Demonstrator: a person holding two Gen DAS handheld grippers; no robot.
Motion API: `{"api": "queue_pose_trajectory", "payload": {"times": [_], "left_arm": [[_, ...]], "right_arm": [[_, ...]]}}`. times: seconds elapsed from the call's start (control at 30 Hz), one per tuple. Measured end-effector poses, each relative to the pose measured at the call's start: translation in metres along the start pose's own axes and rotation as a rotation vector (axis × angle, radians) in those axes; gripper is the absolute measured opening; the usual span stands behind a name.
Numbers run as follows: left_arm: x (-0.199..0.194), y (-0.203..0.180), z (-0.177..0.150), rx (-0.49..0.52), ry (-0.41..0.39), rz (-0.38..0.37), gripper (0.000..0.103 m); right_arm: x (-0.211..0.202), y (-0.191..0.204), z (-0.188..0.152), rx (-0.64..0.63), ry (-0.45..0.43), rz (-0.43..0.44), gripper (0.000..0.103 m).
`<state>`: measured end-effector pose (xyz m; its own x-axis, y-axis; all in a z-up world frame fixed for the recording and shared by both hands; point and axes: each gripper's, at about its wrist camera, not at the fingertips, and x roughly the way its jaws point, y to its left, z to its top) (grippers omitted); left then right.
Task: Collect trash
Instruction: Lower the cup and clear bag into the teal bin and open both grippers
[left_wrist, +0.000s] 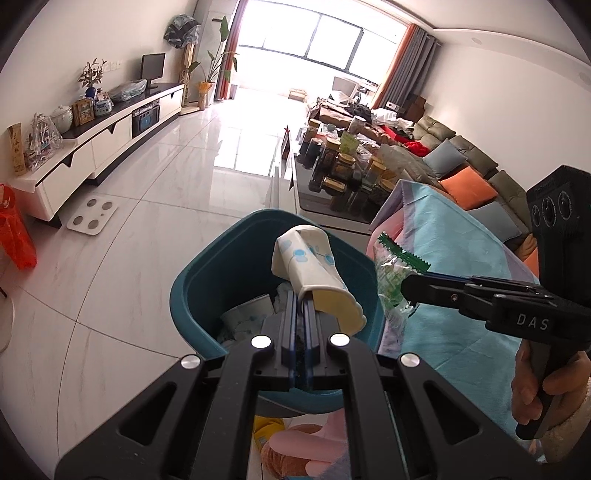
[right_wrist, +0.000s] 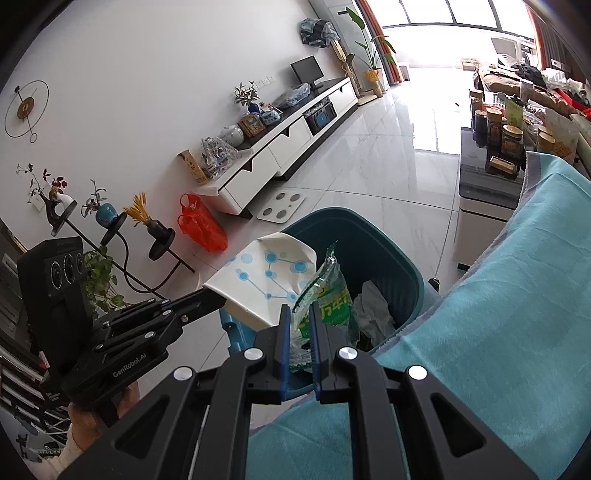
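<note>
Left wrist view: left hand-held gripper (left_wrist: 301, 308) closed narrow on the rim of a crushed paper cup (left_wrist: 314, 271), white with blue dots. Cup held directly above the open teal bin (left_wrist: 207, 273), long axis tilted up and away toward the far side. Bin already holding crumpled paper. Right hand-held gripper (left_wrist: 406, 288) entering from the right, pinching a green-and-clear wrapper (left_wrist: 391, 273) at the bin's right rim, just beside the turquoise cloth (left_wrist: 461, 295).

Right wrist view: right hand-held gripper (right_wrist: 299, 317) clamped on the wrapper (right_wrist: 328, 291), which stands upright between the pads, its top leaning toward the bin (right_wrist: 373, 240) ahead and below. Cup (right_wrist: 269, 273) to the left, touching or nearly touching the wrapper; contact not determinable. Left hand-held gripper (right_wrist: 218, 299) gripping the cup's near edge.

Judgement: both items over the bin mouth; cup more centred, so left hand better placed to release 1st. Wrapper near the rim; risk of landing on the cloth (right_wrist: 498, 295).
</note>
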<state>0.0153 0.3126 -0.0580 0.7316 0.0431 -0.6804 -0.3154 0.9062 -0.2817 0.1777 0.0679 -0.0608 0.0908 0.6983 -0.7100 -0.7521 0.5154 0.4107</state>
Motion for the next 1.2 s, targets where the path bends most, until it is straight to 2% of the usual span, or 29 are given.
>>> {"api": "queue_pose_trajectory", "payload": {"times": [0.13, 0.7, 0.8, 0.93, 1.07, 1.2], "left_arm": [[0.01, 0.004, -0.001, -0.01, 0.021, 0.02, 0.004], [0.049, 0.011, -0.001, -0.044, 0.073, 0.02, 0.005], [0.056, 0.013, 0.0, -0.048, 0.079, 0.011, 0.006], [0.059, 0.011, -0.001, -0.053, 0.075, 0.004, 0.018], [0.048, 0.007, -0.001, -0.041, 0.034, -0.001, 0.036], [0.029, 0.001, -0.002, -0.021, -0.014, -0.012, 0.048]], "right_arm": [[0.011, 0.0, 0.002, 0.001, 0.027, -0.022, 0.009], [0.048, -0.001, 0.01, -0.001, 0.117, -0.107, 0.014], [0.048, -0.001, 0.011, -0.001, 0.111, -0.111, 0.025], [0.045, -0.002, 0.01, -0.002, 0.106, -0.114, 0.026], [0.037, -0.004, 0.008, 0.006, 0.09, -0.1, 0.026], [0.019, -0.005, 0.005, 0.006, 0.049, -0.09, 0.027]]}}
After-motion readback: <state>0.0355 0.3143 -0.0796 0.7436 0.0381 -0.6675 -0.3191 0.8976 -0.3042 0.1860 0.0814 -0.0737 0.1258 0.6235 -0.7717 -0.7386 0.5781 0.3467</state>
